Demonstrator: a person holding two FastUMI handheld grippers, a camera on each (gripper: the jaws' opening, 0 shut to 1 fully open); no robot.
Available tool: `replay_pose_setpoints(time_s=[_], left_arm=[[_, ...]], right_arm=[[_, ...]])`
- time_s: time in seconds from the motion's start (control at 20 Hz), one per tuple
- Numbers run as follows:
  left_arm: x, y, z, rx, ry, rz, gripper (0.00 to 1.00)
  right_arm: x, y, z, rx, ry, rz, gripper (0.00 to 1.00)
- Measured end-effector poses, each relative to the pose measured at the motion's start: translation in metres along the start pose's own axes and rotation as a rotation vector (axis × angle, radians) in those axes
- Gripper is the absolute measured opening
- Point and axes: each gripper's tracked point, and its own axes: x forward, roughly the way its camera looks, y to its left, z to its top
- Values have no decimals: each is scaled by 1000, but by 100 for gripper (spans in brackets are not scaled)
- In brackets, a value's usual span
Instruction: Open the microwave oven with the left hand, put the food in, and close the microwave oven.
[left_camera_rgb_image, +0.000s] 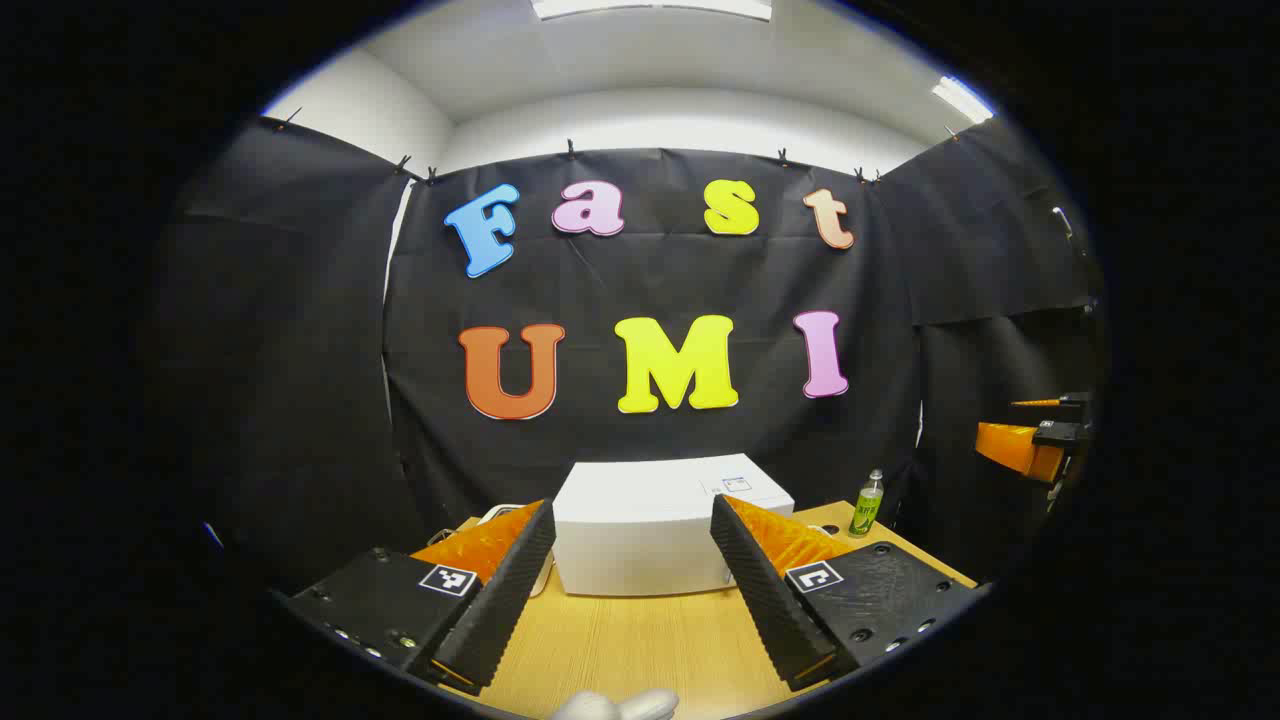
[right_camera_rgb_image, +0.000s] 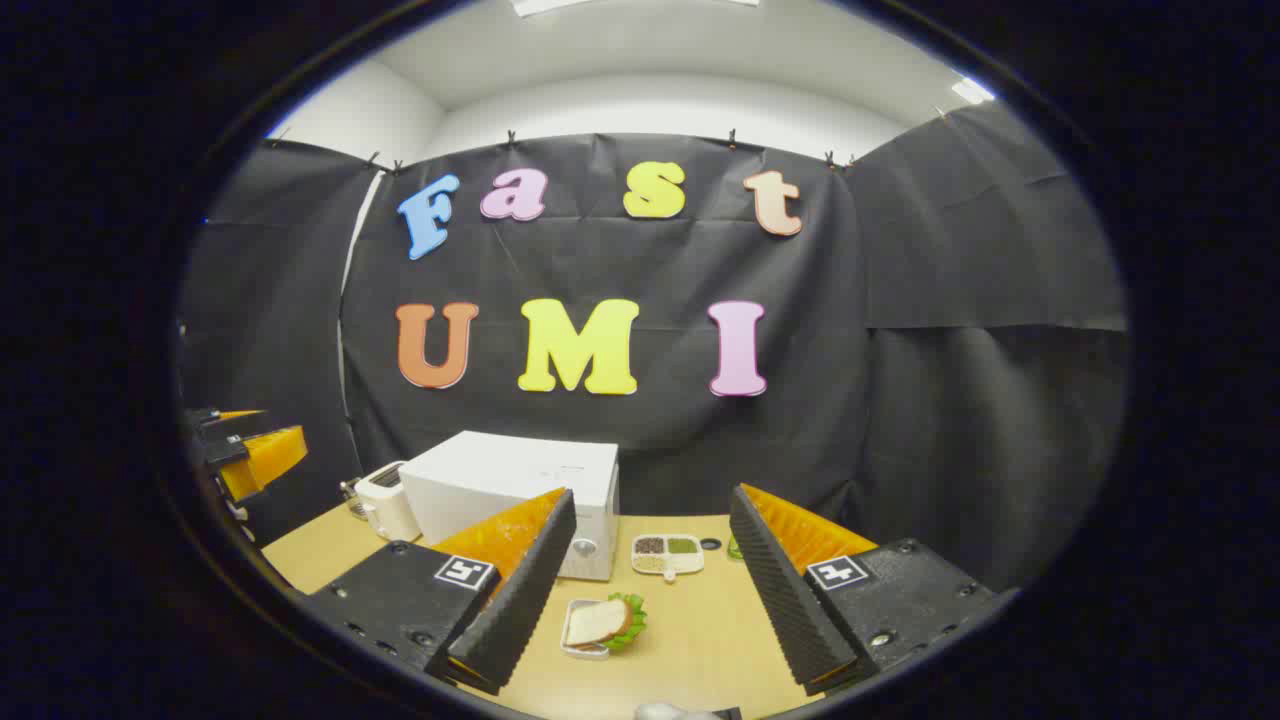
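The white microwave (left_camera_rgb_image: 640, 525) stands shut at the back of the wooden table (left_camera_rgb_image: 640, 640), straight ahead of my left gripper (left_camera_rgb_image: 632, 505), which is open, empty and well short of it. In the right gripper view the microwave (right_camera_rgb_image: 510, 475) sits left of centre with its knob (right_camera_rgb_image: 583, 548) facing me. A sandwich with lettuce (right_camera_rgb_image: 603, 622) lies on a small white tray in front of it. Above and behind that food, my right gripper (right_camera_rgb_image: 650, 495) is open and empty. Each gripper also appears off to the side of the other: the right gripper (left_camera_rgb_image: 1035, 440), the left gripper (right_camera_rgb_image: 245, 445).
A white toaster (right_camera_rgb_image: 383, 502) stands left of the microwave. A sectioned dish of seasonings (right_camera_rgb_image: 667, 553) and a small dark round thing (right_camera_rgb_image: 710, 544) lie to its right. A green bottle (left_camera_rgb_image: 867, 503) stands at the table's far right. Black cloth walls close in the booth.
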Motion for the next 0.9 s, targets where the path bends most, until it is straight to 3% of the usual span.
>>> replay_pose_setpoints(time_s=[0.55,0.6,0.7,0.75,0.9], left_arm=[[23,-1,-3,15,6,31,96],[26,-2,-4,18,10,33,96],[31,-6,-10,23,16,33,96],[35,-11,-15,24,15,25,100],[50,-38,-39,7,23,-23,96]], right_arm=[[20,-2,1,-21,-4,19,99],[22,-2,1,-22,-4,21,92],[26,-6,1,-14,-4,21,92],[26,-8,-1,-9,-2,20,92],[29,-20,-4,-8,12,15,92]])
